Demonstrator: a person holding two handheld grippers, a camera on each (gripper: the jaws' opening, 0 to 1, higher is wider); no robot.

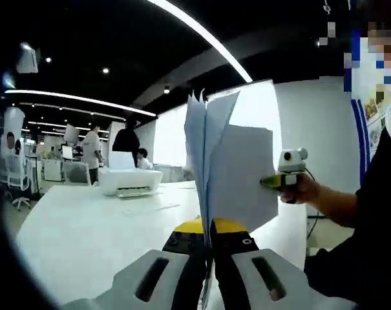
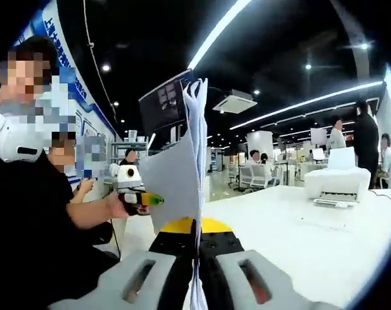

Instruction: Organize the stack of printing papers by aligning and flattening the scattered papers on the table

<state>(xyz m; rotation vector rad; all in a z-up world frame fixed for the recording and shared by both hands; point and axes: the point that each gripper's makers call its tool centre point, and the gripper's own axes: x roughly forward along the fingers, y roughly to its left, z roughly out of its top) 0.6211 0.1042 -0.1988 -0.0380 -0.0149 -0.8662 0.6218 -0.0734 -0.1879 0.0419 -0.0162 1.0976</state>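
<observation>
Between my fingers (image 1: 209, 258) stands one stack of papers (image 1: 227, 168). Beyond them, on the one bench (image 1: 79, 232), sits one printer (image 1: 130, 181); two grippers hold the stack.

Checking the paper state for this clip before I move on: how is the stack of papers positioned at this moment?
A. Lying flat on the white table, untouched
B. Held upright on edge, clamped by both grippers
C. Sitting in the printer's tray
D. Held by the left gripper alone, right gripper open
B: the papers stand upright, pinched in the left gripper and the right gripper, above the white table, well apart from the printer.
</observation>
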